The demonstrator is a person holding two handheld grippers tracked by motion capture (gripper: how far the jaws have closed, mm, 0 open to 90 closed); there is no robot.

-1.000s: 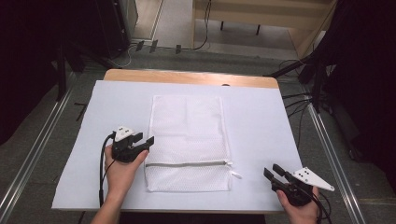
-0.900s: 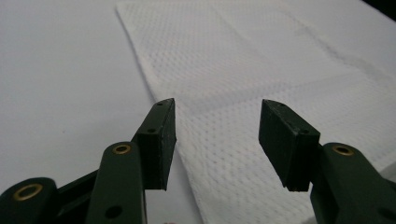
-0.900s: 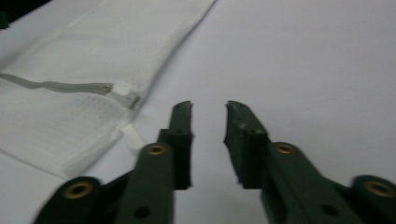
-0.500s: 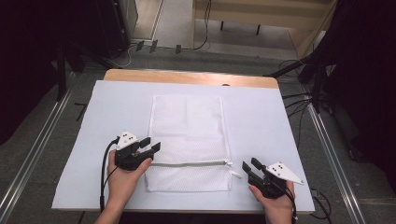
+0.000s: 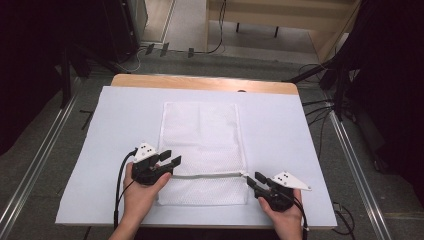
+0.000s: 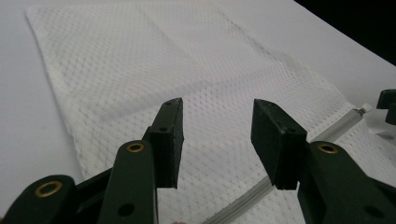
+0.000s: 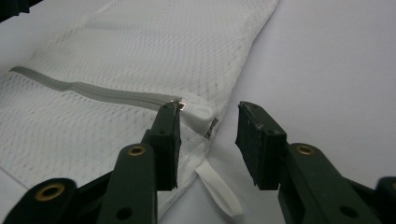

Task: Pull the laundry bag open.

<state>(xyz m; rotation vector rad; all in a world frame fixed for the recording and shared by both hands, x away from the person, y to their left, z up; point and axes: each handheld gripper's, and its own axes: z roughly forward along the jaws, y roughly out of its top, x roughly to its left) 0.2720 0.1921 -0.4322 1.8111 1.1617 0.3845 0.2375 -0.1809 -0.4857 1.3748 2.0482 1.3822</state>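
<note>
White mesh laundry bag (image 5: 202,150), no legible label, left gripper (image 5: 167,162) jaws apart and narrowing over it, right gripper (image 5: 255,181) released beside zipper pull (image 7: 196,112), perhaps touching

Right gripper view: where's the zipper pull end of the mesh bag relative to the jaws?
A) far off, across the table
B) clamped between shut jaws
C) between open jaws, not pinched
C: the right gripper stands open around the bag's corner, and the zipper pull end of the mesh bag lies by the left jaw, unpinched.
</note>
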